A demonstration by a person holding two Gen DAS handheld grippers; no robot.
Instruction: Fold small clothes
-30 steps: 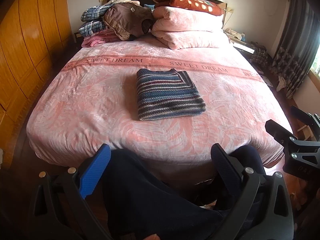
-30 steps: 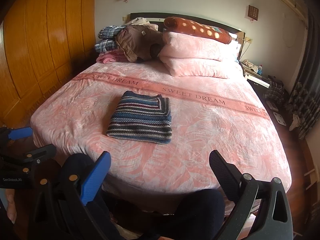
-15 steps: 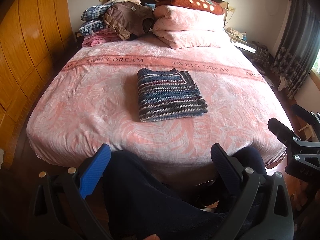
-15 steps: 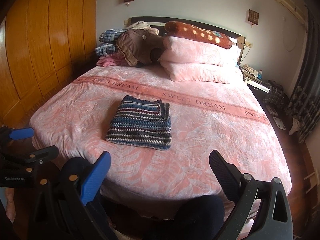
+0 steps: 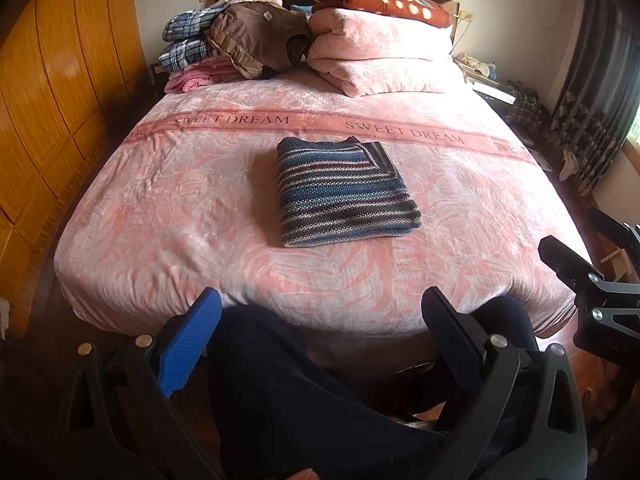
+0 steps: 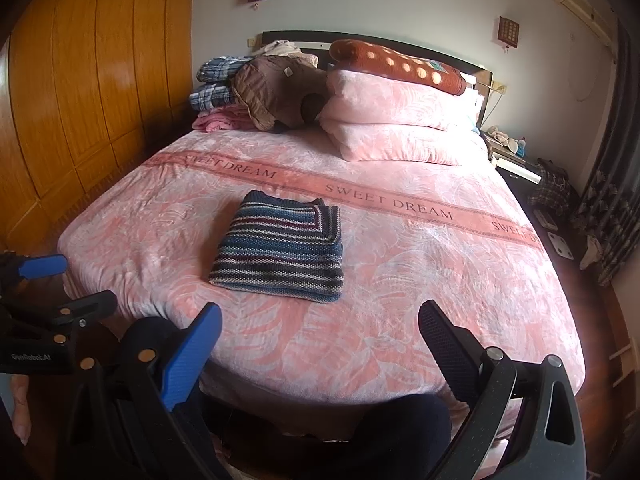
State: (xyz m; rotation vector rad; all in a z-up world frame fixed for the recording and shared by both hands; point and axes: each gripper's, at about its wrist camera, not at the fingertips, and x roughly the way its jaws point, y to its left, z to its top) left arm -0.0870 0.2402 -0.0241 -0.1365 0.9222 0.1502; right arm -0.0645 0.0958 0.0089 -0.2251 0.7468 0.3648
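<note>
A striped knit sweater [image 5: 344, 192] [image 6: 282, 254], blue, grey and maroon, lies folded into a neat rectangle in the middle of the pink bed [image 5: 160, 208] [image 6: 420, 288]. Both grippers are held back off the foot of the bed, above a person's dark-trousered legs [image 5: 304, 400]. My left gripper [image 5: 320, 320] is open, nothing between its fingers. My right gripper [image 6: 320, 328] is open too and holds nothing. Each gripper shows at the edge of the other's view: the right one [image 5: 592, 284], the left one [image 6: 48, 300].
At the headboard sit stacked pink pillows [image 5: 380, 60] under a rust dotted blanket [image 5: 380, 0], and a pile of plaid, brown and pink clothes [image 5: 224, 48]. Wooden wardrobe doors [image 6: 80, 80] line the left. A nightstand [image 6: 516, 164] and dark curtains [image 5: 592, 80] are on the right.
Both grippers have drawn slightly back and up from the bed, so more of the bedspread shows. The folded sweater has not moved.
</note>
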